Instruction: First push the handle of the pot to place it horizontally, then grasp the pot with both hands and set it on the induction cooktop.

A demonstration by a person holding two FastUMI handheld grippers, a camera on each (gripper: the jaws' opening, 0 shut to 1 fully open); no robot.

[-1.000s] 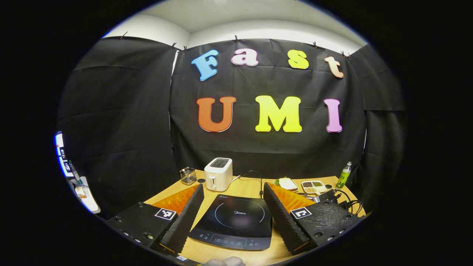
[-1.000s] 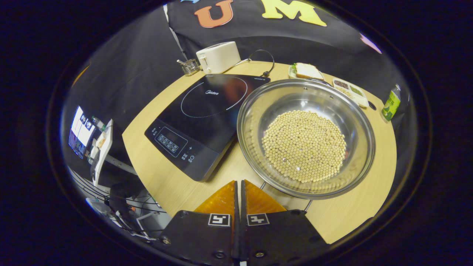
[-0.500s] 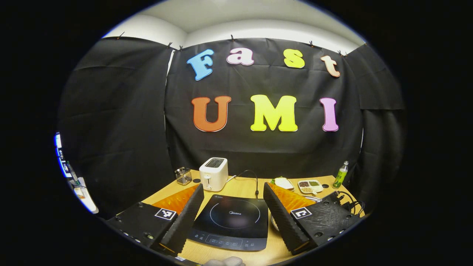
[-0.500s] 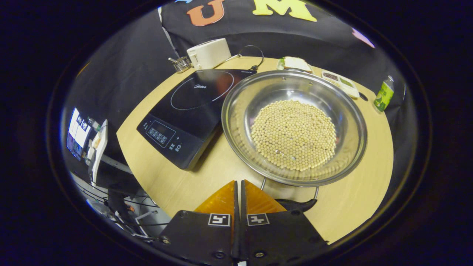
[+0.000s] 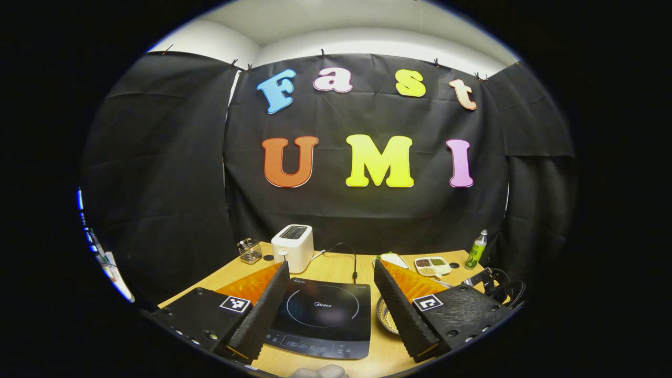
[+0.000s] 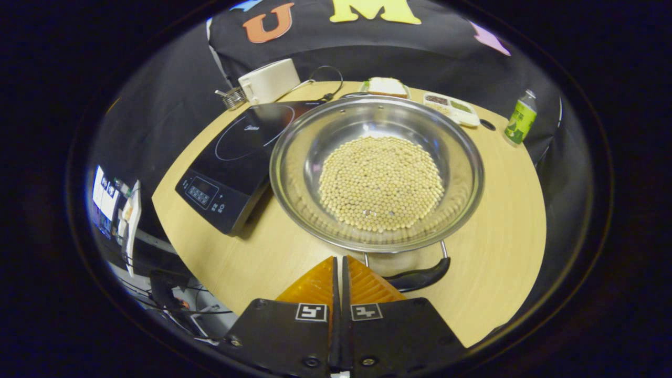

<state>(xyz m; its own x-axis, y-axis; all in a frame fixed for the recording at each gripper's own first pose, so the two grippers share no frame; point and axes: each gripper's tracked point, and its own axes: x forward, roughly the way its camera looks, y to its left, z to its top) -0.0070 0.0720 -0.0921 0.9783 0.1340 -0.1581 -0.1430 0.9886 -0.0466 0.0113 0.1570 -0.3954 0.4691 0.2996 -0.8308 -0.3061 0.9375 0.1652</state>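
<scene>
A wide steel pot (image 6: 375,173) filled with pale beans stands on the wooden table (image 6: 504,210), right of the black induction cooktop (image 6: 233,163). Its near black handle (image 6: 420,277) lies low and about level at the rim's front. My right gripper (image 6: 339,258) is shut with nothing in it, its tips just left of that handle and short of the pot rim. In the left gripper view my left gripper (image 5: 332,265) is open and held above the table, with the cooktop (image 5: 317,315) between its fingers. A sliver of the pot (image 5: 384,317) shows beside the right finger.
At the table's back stand a white toaster (image 6: 268,81), a small wire basket (image 6: 231,97), a plate with a sandwich (image 6: 386,86), a divided snack tray (image 6: 451,103) and a green bottle (image 6: 520,116). A black cable (image 5: 353,257) runs behind the cooktop.
The right gripper has drawn back and shifted right, still shut, bringing the pot's near handle into view. The left gripper has pulled back, so the cooktop looks smaller and the pot's edge appears.
</scene>
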